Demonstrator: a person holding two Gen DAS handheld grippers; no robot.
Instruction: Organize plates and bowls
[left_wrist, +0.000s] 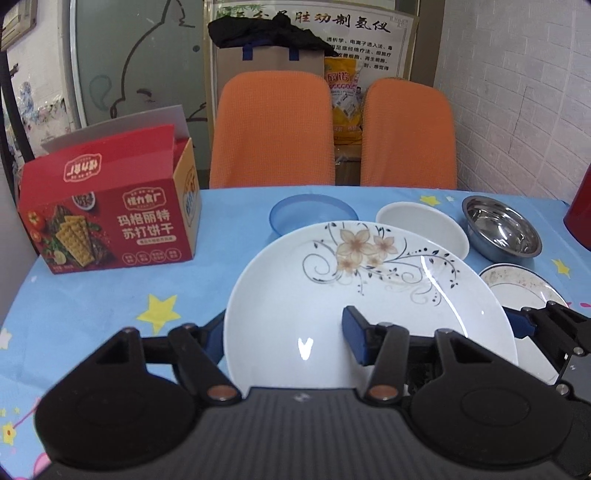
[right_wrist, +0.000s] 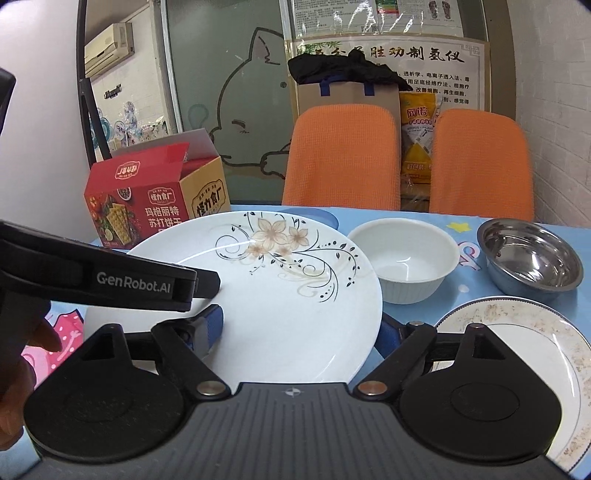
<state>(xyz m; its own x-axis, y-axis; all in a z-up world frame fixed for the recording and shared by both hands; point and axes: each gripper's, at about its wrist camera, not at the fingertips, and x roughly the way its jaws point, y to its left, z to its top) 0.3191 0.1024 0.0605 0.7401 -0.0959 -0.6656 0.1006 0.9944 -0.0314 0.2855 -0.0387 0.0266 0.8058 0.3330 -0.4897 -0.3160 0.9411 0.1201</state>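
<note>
A large white flower-patterned plate is held tilted above the blue tablecloth; it also shows in the right wrist view. My left gripper is shut on its left rim, one blue pad on top. My right gripper grips the plate's near rim, one pad on top. A blue bowl, a white bowl, a steel bowl and a speckled rimmed plate sit on the table.
A red cracker box stands at the table's far left. Two orange chairs stand behind the table. A red object is at the right edge. A brick wall is to the right.
</note>
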